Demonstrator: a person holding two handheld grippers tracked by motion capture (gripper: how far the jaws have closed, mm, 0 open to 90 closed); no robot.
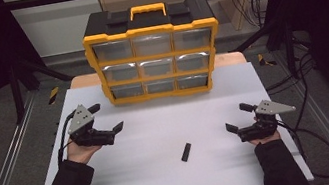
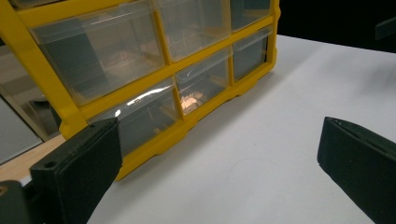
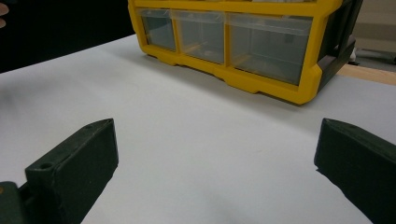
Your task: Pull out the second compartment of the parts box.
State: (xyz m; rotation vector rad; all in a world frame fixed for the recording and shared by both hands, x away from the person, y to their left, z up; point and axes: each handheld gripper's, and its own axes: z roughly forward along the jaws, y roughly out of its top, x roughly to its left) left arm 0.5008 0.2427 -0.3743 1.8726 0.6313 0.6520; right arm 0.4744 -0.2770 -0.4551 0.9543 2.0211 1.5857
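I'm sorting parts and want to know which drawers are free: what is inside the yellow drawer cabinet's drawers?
The drawer cabinet has nine clear drawers, all shut. In the left gripper view, one bottom drawer holds something small and pale; its kind is unclear. The other drawers look dim or reflective, so their contents cannot be told.

A: Drawer cabinet (image 2: 154, 70) in the left gripper view: top and left side cut off by the frame. Something pale glints in a lower drawer (image 2: 190, 100); too blurred to identify.

B: Right gripper view: cabinet cropped above its bottom row. High view: small black piece (image 1: 186, 151) on the table (image 1: 167, 183), too small to tell what it is.
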